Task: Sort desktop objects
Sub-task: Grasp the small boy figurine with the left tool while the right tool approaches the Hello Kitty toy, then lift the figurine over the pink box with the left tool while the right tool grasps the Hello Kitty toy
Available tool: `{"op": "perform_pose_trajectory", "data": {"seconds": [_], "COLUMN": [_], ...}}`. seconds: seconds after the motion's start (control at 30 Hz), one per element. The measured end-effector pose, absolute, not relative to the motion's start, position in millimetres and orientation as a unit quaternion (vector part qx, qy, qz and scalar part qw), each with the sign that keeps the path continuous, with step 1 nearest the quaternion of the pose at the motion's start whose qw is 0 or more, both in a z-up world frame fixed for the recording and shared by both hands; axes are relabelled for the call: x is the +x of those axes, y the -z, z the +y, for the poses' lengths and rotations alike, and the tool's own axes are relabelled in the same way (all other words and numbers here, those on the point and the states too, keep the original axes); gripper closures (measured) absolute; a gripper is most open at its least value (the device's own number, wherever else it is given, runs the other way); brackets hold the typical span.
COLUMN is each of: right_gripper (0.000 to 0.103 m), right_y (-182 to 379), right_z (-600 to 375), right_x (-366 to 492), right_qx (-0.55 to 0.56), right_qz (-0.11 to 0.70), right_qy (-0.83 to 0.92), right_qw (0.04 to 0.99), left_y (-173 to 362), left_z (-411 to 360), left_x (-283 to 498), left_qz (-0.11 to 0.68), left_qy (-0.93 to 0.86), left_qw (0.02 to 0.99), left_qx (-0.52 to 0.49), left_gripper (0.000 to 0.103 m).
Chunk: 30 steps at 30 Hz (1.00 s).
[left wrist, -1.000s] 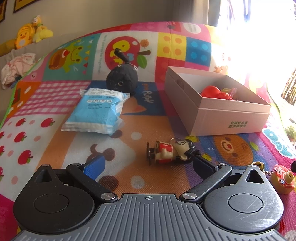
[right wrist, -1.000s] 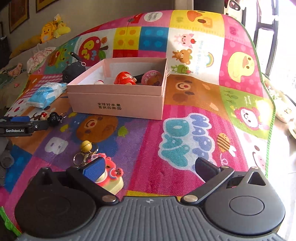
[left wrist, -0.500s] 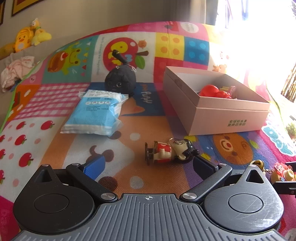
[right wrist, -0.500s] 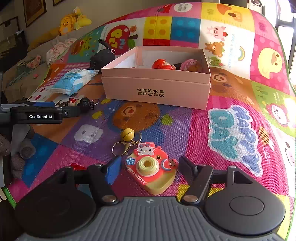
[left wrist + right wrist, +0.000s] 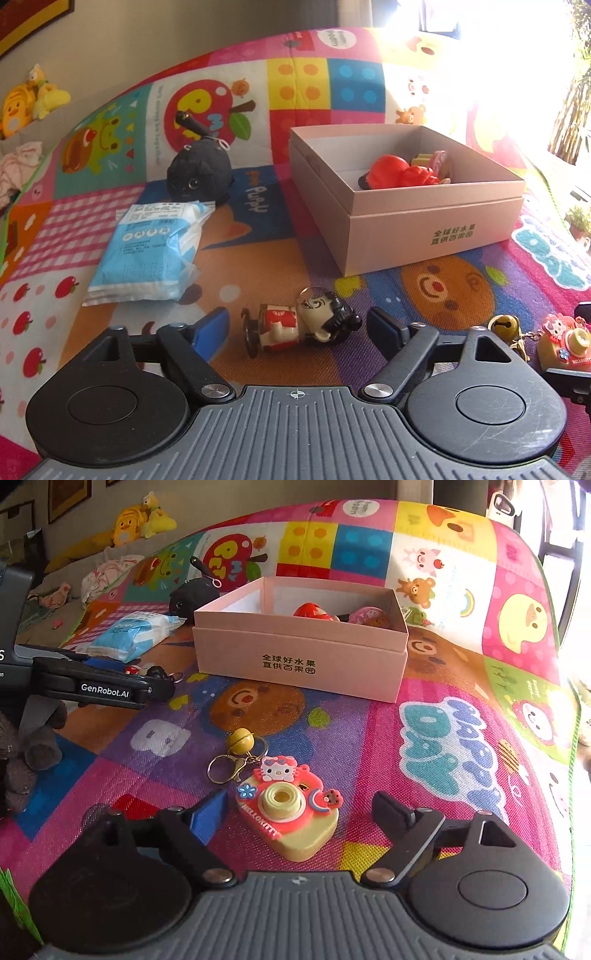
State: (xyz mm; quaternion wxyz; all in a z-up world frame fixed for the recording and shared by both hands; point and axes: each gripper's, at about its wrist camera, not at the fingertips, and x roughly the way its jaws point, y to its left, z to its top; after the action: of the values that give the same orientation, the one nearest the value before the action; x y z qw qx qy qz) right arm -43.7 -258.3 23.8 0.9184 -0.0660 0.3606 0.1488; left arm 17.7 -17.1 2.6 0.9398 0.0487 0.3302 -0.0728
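1. The doll keychain [image 5: 299, 326] lies on its side between the pads of the left gripper [image 5: 295, 325]; its jaws have just been closing but neither pad touches the figure yet. Centre on the torso, not the black hair bun, before squeezing.
2. The camera keychain [image 5: 291, 812] sits between the right gripper's [image 5: 299, 810] jaws, which have just been opening; its blue pad [image 5: 208, 812] is just beside the body, the other well clear. Shift right so both pads meet the body squarely.
3. The bell and ring [image 5: 236, 753] trail ahead; lift high so they clear the wall.
4. Ahead stands the pink box [image 5: 295, 664], open, toys inside.
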Motion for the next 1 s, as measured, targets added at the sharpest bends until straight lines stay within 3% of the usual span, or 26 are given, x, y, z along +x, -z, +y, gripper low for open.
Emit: {"op": "perform_pose_trajectory", "data": {"seconds": [0.1,0.13,0.33,0.67,0.7,0.93,1.0], "right_gripper": [0.014,0.014,0.015,0.038,0.046,0.048,0.063], "right_y": [-26.0,-26.8,-29.0,-32.2,-32.6,-70.1,-102.8], "right_z": [-258.2,-258.4,-254.3,-254.4,-254.2,-264.6,-271.3], "right_x": [-46.8,-48.4,-59.3,-51.1,-50.1,-50.3,-48.3], "right_qx": [-0.063,-0.06,-0.054,-0.039,-0.039,-0.052,-0.057], "right_qz": [0.376,0.383,0.393,0.385,0.384,0.343,0.3], "right_qy": [-0.135,-0.131,-0.133,-0.126,-0.123,-0.129,-0.13], "right_qw": [0.914,0.913,0.908,0.914,0.914,0.929,0.943], "left_y": [0.0,0.4,-3.1,-5.4,-5.3,-30.4,-51.4], "left_z": [-16.6,-16.2,-12.9,-18.2,-18.9,-20.5,-22.8], "left_x": [21.2,20.5,9.2,-35.6,-37.7,-43.2,-40.9], "left_qz": [0.337,0.336,0.33,0.339,0.339,0.304,0.273], "left_qy": [0.073,0.074,0.081,0.126,0.128,0.135,0.142], "left_qw": [0.938,0.938,0.94,0.932,0.932,0.942,0.95], "left_qx": [0.042,0.041,0.025,0.03,0.031,0.037,0.044], "left_gripper": [0.026,0.032,0.034,0.034,0.034,0.034,0.034]}}
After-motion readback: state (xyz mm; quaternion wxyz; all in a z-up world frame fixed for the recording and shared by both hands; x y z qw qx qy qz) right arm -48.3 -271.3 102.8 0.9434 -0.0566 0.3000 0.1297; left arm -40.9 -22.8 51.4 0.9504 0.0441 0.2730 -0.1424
